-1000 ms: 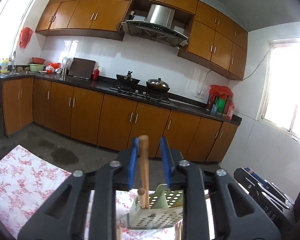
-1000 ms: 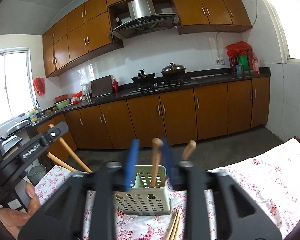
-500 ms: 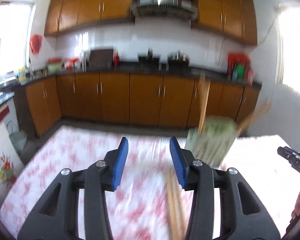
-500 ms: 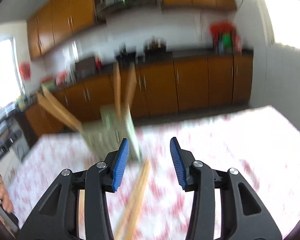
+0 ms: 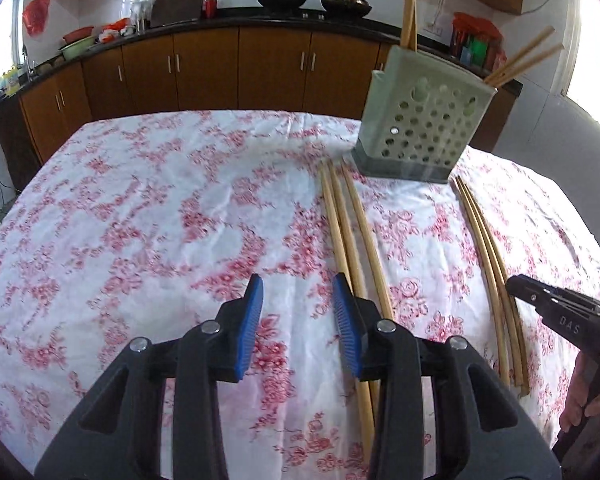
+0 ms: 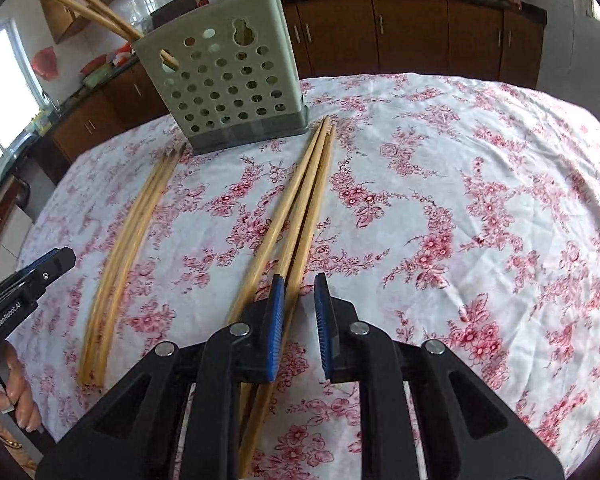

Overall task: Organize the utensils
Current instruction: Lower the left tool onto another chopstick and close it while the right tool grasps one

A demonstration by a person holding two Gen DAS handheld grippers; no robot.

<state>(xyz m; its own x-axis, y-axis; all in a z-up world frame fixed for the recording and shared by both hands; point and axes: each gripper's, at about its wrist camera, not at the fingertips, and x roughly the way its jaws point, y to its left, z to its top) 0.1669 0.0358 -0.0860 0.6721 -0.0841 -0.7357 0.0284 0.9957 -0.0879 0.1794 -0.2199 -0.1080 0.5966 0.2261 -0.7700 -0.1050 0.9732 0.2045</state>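
Chopsticks are sitting partly sorted: a few (image 5: 516, 66) standing in the green holder (image 5: 420, 120), two loose bundles (image 6: 296, 208) (image 6: 128, 248) lying on the desk (image 6: 480, 200) waiting, while left gripper (image 5: 298, 320) and right gripper (image 6: 298, 312) are hovering, jaws spread, pinching nothing.

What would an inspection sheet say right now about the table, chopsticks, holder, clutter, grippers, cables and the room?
Surface: floral tablecloth, wrinkled.
Job's things: green holder upright with chopsticks inside; one chopstick bundle and another chopstick bundle lying flat on the cloth.
Clutter: nothing seen on the table.
Grippers: left gripper open, empty; right gripper open above the first bundle.
Cables: nothing seen on the table.
Surroundings: wooden cabinets, woks on the counter.
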